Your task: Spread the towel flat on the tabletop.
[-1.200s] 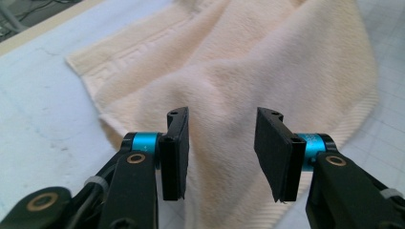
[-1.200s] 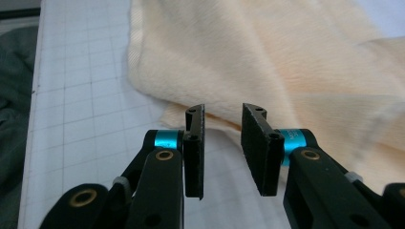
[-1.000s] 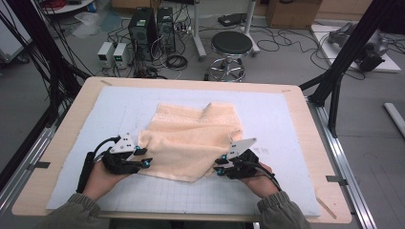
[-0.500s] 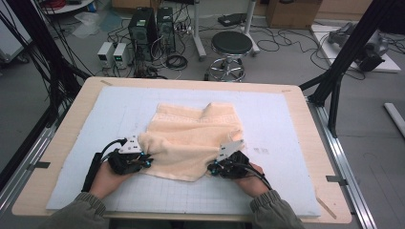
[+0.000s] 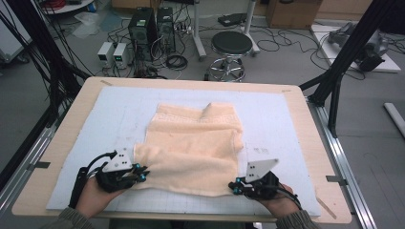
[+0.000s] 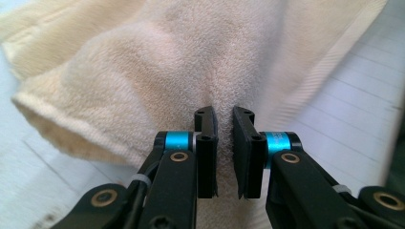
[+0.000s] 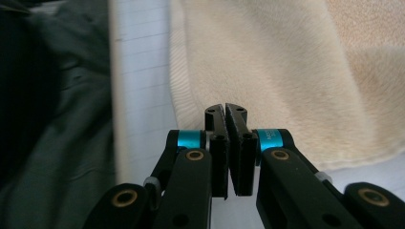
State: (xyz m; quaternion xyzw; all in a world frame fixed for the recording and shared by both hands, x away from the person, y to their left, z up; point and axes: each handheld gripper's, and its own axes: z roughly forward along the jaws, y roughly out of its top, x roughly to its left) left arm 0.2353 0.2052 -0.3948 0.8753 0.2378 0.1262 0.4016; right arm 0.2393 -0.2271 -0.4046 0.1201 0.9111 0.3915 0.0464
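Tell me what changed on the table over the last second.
Both grippers drew back toward the person and spread apart. The left gripper and right gripper pulled the near edge of the towel with them, so the bunched cloth now lies wider and flatter. Both stay clamped on it. The table and the towel's far edge kept their place.
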